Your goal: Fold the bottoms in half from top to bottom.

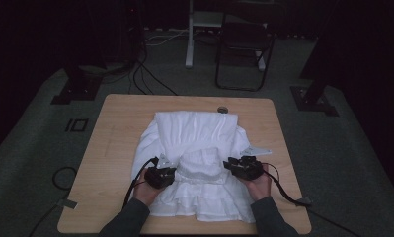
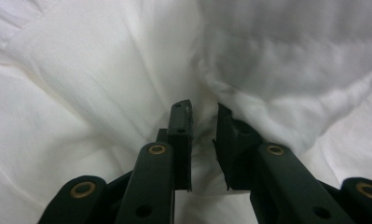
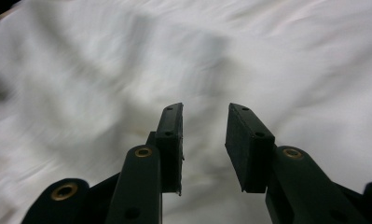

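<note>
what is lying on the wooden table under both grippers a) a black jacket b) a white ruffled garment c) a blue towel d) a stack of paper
b, a white garment with ruffled layers at its near end is spread on the wooden table, with the left gripper and the right gripper both down on it.

The left claw (image 2: 203, 116) points into a white garment (image 2: 95, 79), its two black jaws rising from the bottom edge with a narrow gap between them. A ridge of bunched white cloth (image 2: 249, 100) runs down into that gap, touching the inner faces of both jaws. Smoother fabric with soft creases spreads to the left, thicker gathered folds to the right.
</note>
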`<state>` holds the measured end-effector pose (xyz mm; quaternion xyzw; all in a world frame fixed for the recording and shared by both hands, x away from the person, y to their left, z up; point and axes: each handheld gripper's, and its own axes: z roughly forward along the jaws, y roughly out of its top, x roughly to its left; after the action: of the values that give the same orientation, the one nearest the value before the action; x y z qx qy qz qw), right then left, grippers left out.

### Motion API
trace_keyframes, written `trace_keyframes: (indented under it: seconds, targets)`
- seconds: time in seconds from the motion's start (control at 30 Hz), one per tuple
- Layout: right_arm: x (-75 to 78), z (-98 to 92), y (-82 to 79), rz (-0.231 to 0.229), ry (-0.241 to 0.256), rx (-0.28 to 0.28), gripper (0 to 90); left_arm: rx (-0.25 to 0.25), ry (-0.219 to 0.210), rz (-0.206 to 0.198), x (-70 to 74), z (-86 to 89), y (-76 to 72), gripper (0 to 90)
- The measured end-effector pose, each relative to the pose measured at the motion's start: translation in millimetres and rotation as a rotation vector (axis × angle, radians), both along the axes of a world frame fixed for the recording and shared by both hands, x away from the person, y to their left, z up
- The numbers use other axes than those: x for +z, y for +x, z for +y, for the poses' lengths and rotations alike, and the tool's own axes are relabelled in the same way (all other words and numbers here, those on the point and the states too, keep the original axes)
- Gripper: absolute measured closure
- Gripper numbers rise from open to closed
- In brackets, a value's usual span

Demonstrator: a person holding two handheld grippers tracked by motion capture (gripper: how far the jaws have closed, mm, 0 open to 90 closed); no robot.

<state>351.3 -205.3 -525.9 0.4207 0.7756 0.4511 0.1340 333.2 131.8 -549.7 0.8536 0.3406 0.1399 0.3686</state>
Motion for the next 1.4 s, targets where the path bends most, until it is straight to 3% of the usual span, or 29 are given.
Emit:
trace_keyframes:
  seconds: [0.13,0.3,0.43,0.53,0.73,0.8,0.9,1.03,1.1,1.17,1.23,1.27,1.4]
  targets:
    - [-2.8,-1.2,17.4,0.029,0.007,-0.041,65.2,-0.022,0.032,-0.017,0.8,-1.5,-5.2,74.8]
    - [-16.1,9.6,43.3,0.074,-0.022,-0.066,65.2,-0.029,0.031,-0.015,-1.3,0.8,-6.5,72.8]
    - [-19.0,19.3,56.0,0.082,-0.031,-0.023,64.3,-0.025,0.007,0.002,-3.2,4.7,-6.2,71.3]
    - [-16.2,22.8,52.1,0.084,0.000,0.038,63.9,-0.030,-0.013,0.007,-1.5,7.7,-7.8,68.8]
    - [-1.5,17.5,15.5,0.024,0.036,0.174,62.4,0.026,-0.092,-0.009,7.9,17.9,-7.8,65.0]
    - [5.3,13.9,8.1,-0.008,0.051,0.182,61.7,0.045,-0.116,-0.023,11.5,16.9,-5.3,64.4]
    - [10.0,11.1,8.2,-0.017,0.105,0.177,61.3,0.026,-0.136,-0.022,14.2,7.9,-4.2,64.1]
    - [9.0,18.3,6.9,0.000,0.092,0.192,59.4,-0.026,-0.085,-0.012,9.8,-7.6,-6.7,62.2]
    - [2.5,24.6,0.1,0.015,0.078,0.226,59.0,-0.040,-0.052,0.012,4.6,-12.8,-6.5,62.3]
    - [-8.7,32.8,-7.8,0.036,0.009,0.261,58.8,-0.041,-0.044,0.006,3.7,-13.5,-5.2,62.3]
    - [-14.5,36.5,-10.4,0.016,-0.057,0.248,58.3,-0.027,-0.059,-0.015,8.8,-12.7,-1.4,61.2]
    - [-15.1,36.8,-9.2,0.008,-0.065,0.231,57.9,-0.022,-0.065,-0.033,12.8,-12.3,1.9,61.1]
    - [-5.1,33.1,12.4,-0.040,-0.040,0.127,55.5,0.034,-0.085,-0.087,26.7,-15.5,28.6,59.1]
